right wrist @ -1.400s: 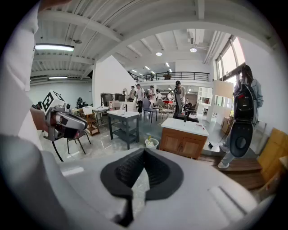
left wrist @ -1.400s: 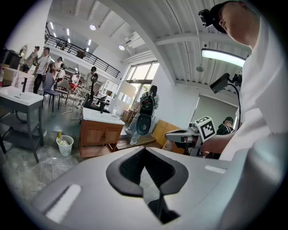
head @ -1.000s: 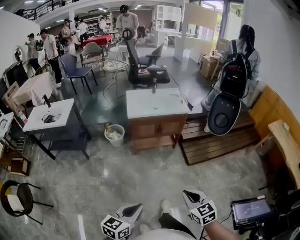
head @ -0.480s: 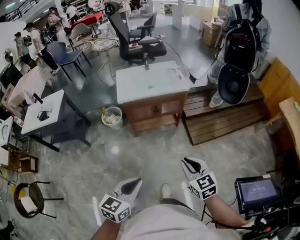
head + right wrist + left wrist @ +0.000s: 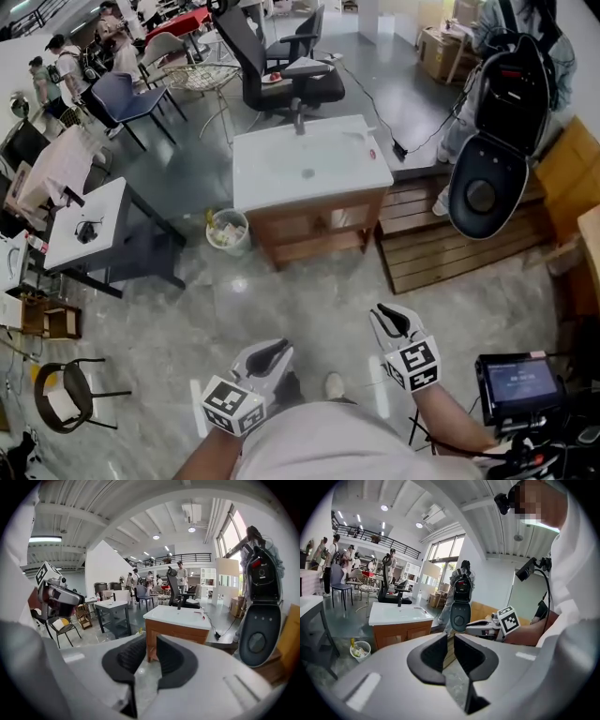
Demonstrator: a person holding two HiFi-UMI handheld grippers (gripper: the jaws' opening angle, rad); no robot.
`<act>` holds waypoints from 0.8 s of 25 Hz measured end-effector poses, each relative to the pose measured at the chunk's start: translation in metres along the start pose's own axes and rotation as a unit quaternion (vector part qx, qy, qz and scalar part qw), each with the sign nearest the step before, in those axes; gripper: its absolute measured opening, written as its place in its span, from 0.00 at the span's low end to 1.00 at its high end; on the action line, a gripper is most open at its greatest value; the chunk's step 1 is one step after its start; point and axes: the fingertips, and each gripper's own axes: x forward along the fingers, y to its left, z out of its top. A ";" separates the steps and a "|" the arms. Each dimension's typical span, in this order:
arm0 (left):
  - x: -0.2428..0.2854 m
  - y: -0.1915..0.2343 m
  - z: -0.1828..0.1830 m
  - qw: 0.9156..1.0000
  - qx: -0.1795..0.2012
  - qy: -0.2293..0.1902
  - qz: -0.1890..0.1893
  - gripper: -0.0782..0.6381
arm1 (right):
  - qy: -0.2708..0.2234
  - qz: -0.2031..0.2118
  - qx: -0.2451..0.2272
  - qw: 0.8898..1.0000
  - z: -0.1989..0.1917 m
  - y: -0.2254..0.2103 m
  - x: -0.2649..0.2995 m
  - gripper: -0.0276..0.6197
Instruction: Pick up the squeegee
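Observation:
No squeegee can be told for certain. A slim small object with a red part (image 5: 371,151) lies near the right edge of the white sink top (image 5: 309,169) of a wooden cabinet, also visible in the right gripper view (image 5: 203,613). Both grippers hang in the air over the grey floor, well short of the cabinet. My left gripper (image 5: 272,352) shows a narrow empty gap between its pads (image 5: 450,641). My right gripper (image 5: 392,319) has its jaws opening, with nothing between them (image 5: 151,646).
A small waste bin (image 5: 227,230) stands left of the cabinet and a wooden pallet (image 5: 450,248) to its right. A person with a black oval case (image 5: 492,178) stands at the right. A white table (image 5: 89,225), office chair (image 5: 281,66) and black stool (image 5: 61,394) stand around.
The cabinet has come nearer and lower in the head view. Both grippers have moved forward towards it and sit higher in the picture.

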 end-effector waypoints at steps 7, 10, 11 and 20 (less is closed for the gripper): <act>0.043 0.082 0.031 1.000 -0.006 -0.017 -0.026 0.16 | 0.014 -0.024 -0.005 1.000 0.031 -0.033 0.078 0.13; 0.055 0.127 0.051 0.999 -0.009 -0.018 -0.046 0.13 | 0.016 -0.044 -0.005 0.999 0.058 -0.042 0.118 0.13; 0.059 0.142 0.059 0.998 -0.007 -0.018 -0.054 0.12 | 0.015 -0.052 -0.005 0.999 0.069 -0.047 0.132 0.13; 0.080 0.257 0.095 0.996 0.016 0.000 -0.089 0.12 | 0.008 -0.119 0.019 0.993 0.120 -0.091 0.238 0.13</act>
